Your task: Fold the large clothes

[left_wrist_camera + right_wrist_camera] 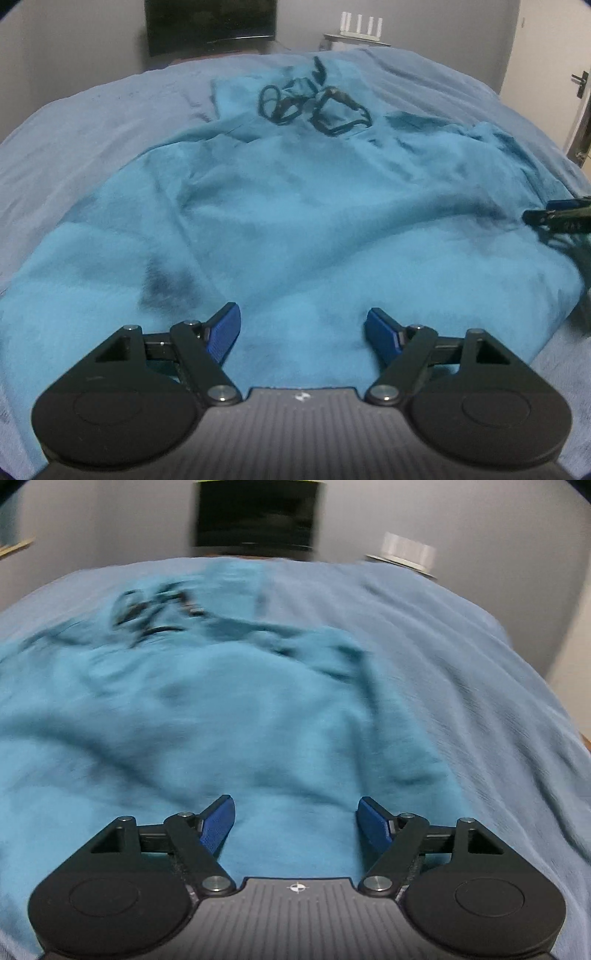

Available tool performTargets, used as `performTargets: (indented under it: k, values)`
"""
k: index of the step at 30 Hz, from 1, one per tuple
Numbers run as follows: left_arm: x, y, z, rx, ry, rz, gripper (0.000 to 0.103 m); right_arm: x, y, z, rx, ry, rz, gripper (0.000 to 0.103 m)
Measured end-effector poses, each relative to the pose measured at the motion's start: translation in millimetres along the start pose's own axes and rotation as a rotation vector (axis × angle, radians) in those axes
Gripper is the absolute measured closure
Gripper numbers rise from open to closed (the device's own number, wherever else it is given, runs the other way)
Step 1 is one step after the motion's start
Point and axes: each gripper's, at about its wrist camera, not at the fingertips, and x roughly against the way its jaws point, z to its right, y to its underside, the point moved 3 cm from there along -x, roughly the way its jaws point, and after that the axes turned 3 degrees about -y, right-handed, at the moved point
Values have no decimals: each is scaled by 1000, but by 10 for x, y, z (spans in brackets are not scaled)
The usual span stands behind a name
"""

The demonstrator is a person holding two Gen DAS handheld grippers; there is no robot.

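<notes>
The teal garment (295,206) is lying spread and wrinkled across the blue-grey bedsheet (92,122), its dark printed lettering (314,107) sitting at the far end. The left gripper (302,325) is hovering over the near hem, jaws standing wide apart and holding nothing. The right gripper (295,810) is doing the same above the cloth's right side, jaws apart too, with its view smeared by blur. A dark screen (210,24) is showing against the far wall.
</notes>
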Motion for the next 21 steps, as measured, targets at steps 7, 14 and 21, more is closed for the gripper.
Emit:
performTargets:
  k: [7,14,21]
  values:
    - [301,25,-132,51,-47,44,27,233,73,120,-127,-42,39,30]
    - [547,162,-633,321,-68,59,26,474,189,391,-272,-21,14,30]
    - [501,203,-704,346,-118,18,26,447,384,659,-440,-9,-45,29]
